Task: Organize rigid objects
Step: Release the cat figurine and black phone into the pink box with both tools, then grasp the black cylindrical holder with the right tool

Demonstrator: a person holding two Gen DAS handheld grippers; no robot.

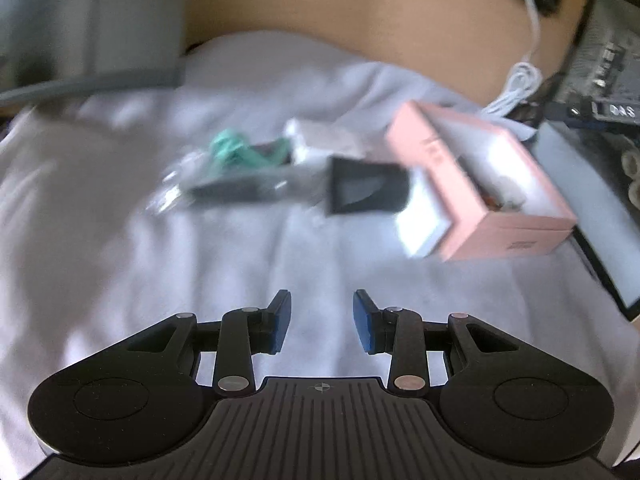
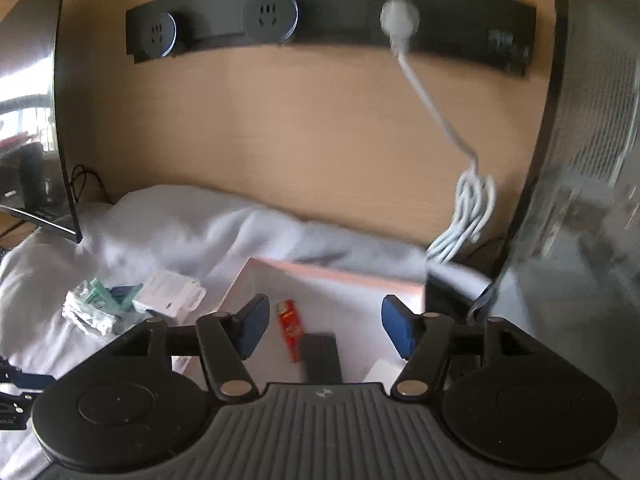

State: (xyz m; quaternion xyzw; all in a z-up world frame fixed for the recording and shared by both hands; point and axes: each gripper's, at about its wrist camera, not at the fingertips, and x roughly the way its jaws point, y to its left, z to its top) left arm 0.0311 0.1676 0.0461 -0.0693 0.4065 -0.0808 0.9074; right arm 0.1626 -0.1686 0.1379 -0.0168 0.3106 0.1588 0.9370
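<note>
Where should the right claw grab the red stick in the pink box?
Grip the red stick across its narrow width at mid-length, coming from above. It lies flat in the pink box, the black block crowding its near end. The right claw is already open.

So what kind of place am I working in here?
Most likely a desk at home or in an office, draped with a white cloth. Clues: a wall power strip with a white cable plugged in, and what seems a computer case alongside.
</note>
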